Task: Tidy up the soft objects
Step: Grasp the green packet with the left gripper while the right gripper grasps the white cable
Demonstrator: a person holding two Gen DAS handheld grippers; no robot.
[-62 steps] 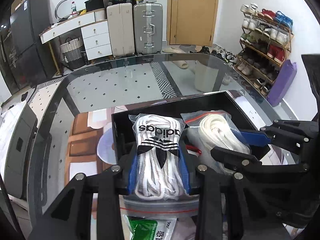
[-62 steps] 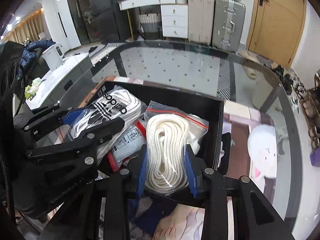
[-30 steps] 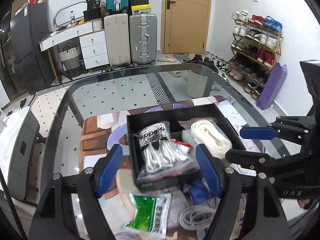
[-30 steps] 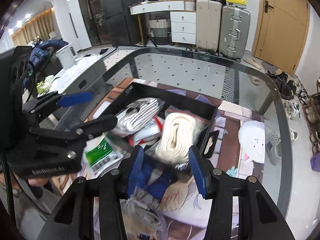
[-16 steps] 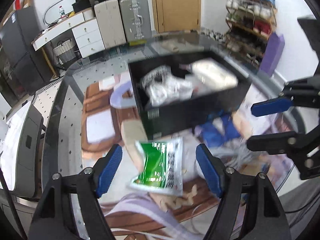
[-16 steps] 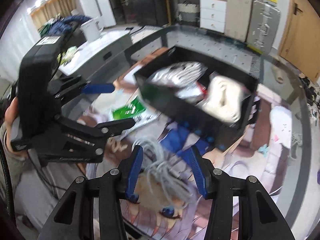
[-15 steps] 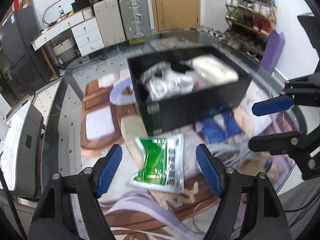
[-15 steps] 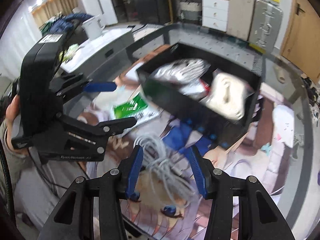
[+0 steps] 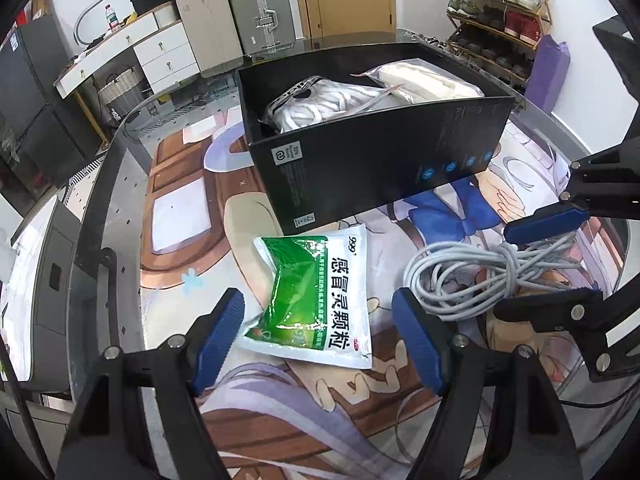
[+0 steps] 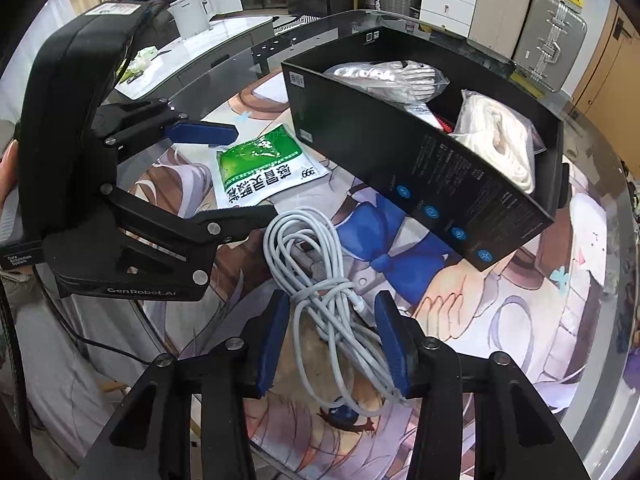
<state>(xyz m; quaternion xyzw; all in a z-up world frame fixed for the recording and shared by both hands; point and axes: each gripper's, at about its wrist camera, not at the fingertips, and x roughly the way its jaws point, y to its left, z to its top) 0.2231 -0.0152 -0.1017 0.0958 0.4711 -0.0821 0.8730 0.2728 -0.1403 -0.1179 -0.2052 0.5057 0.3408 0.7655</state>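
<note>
the right gripper (image 10: 331,340) has just been closing, its jaws on both sides of the grey cable (image 10: 320,280) on the mat, not pressing yet. the left gripper (image 9: 316,332) is open over the green packet (image 9: 316,292). behind both sits the black box (image 9: 380,160) with two bagged ropes.

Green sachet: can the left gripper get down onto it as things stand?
Probably yes. The left gripper is open and straddles the green sachet, which lies flat and uncovered on the mat, clear of the black box and cable bundle.
</note>
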